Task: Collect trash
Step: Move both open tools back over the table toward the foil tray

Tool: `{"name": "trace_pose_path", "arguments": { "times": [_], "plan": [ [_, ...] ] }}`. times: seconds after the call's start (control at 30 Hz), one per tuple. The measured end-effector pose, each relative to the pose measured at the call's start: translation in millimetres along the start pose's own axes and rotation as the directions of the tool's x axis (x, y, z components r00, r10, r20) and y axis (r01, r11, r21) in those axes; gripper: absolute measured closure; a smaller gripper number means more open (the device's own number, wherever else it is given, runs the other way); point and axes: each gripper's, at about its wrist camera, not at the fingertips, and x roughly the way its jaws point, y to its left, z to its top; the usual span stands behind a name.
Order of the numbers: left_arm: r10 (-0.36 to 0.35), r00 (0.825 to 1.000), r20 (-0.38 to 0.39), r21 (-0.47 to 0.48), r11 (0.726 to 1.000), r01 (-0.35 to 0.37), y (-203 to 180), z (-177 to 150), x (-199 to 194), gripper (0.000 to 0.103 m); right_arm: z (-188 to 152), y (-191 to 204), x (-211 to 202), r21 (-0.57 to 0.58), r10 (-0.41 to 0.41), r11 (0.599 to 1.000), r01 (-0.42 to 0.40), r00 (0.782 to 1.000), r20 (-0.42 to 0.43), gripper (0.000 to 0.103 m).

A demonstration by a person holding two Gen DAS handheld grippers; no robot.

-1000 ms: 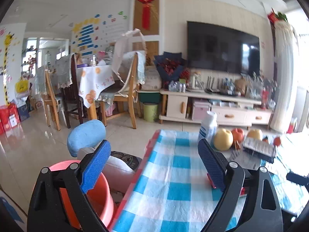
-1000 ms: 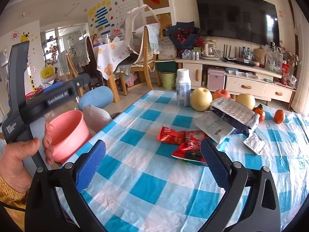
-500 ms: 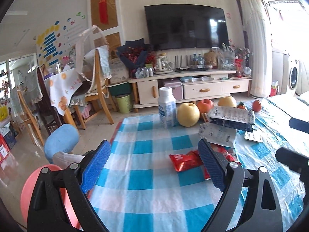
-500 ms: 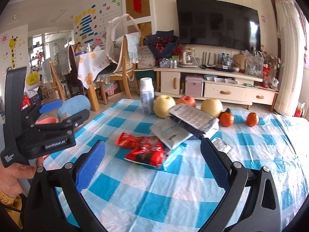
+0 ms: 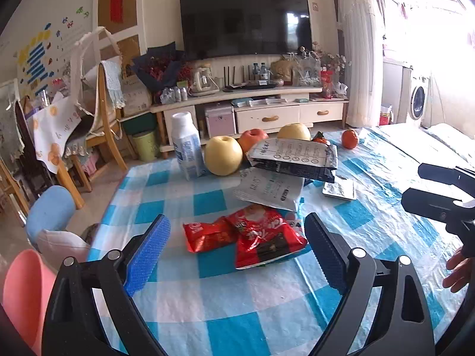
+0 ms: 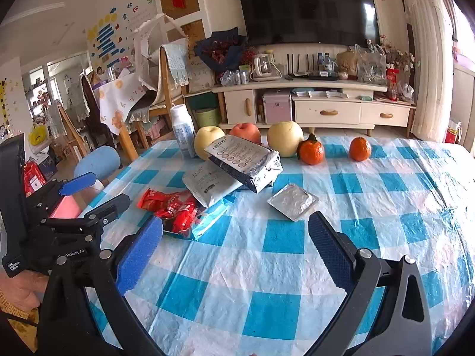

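In the left wrist view, a pink bucket [image 5: 20, 293] shows at eight o'clock, off the table's edge and below it, the likely place for the trash. The left gripper [image 5: 237, 252] hovers over the checked tablecloth [image 5: 207, 311] with its jaws wide apart and nothing between them. Straight ahead at twelve o'clock from its fingertips lie two red snack wrappers [image 5: 246, 234], flat on the cloth and overlapping each other. Behind them, toward one o'clock, a white pouch [image 5: 270, 190] leans under a grey-and-black packet [image 5: 294, 160], and a small foil square [image 5: 340, 190] lies alone at two o'clock. The bottle [image 5: 187, 145] and fruit [image 5: 222, 155] stand along the far edge.

In the right wrist view, the right gripper [image 6: 234, 252] also hangs open and empty; the foil square [image 6: 292, 201] sits just ahead at twelve o'clock, the wrappers [image 6: 172, 204] at ten.

The wrappers look light, thin, crinkly and slick, so they would probably slide or buckle if pushed. A pinch on a raised, puffed edge or crimped end seems best; the flat foil square may need a low, scooping approach at a lifted corner.
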Motion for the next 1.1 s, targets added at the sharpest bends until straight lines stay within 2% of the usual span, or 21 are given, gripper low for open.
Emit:
{"name": "trace_pose_path", "arguments": {
  "times": [0.2,0.4,0.6,0.73,0.93,1.1],
  "plan": [
    [-0.075,0.996,-0.054,-0.074,0.995,0.071,-5.9,-3.0,16.4,0.012,-2.5,-19.5,5.5,0.031,0.01,0.999,-0.008,0.999,-0.054,0.004],
    [-0.114,0.989,-0.098,-0.154,0.983,0.098,-1.8,-3.7,35.6,0.012,-4.8,-36.6,16.2,0.034,-0.018,0.999,0.022,0.994,-0.105,0.004],
    [-0.111,0.979,-0.168,-0.189,0.979,0.078,-1.4,-6.5,62.2,0.013,-3.5,-59.7,33.3,0.06,-0.024,0.998,0.031,0.993,-0.117,0.004],
    [-0.113,0.973,-0.203,-0.208,0.976,0.07,-0.1,-5.6,77.0,0.017,1.0,-72.8,50.4,0.063,-0.016,0.998,0.025,0.991,-0.132,0.004],
    [-0.123,0.964,-0.237,-0.231,0.971,0.067,0.0,-5.1,96.7,0.019,7.4,-80.2,83.0,0.024,-0.026,0.999,0.031,0.986,-0.167,0.004],
    [-0.121,0.956,-0.267,-0.26,0.964,0.05,2.9,-6.8,109.2,0.026,10.5,-82.3,109.5,-0.024,-0.033,0.999,0.029,0.977,-0.21,0.004]
  ]
}}
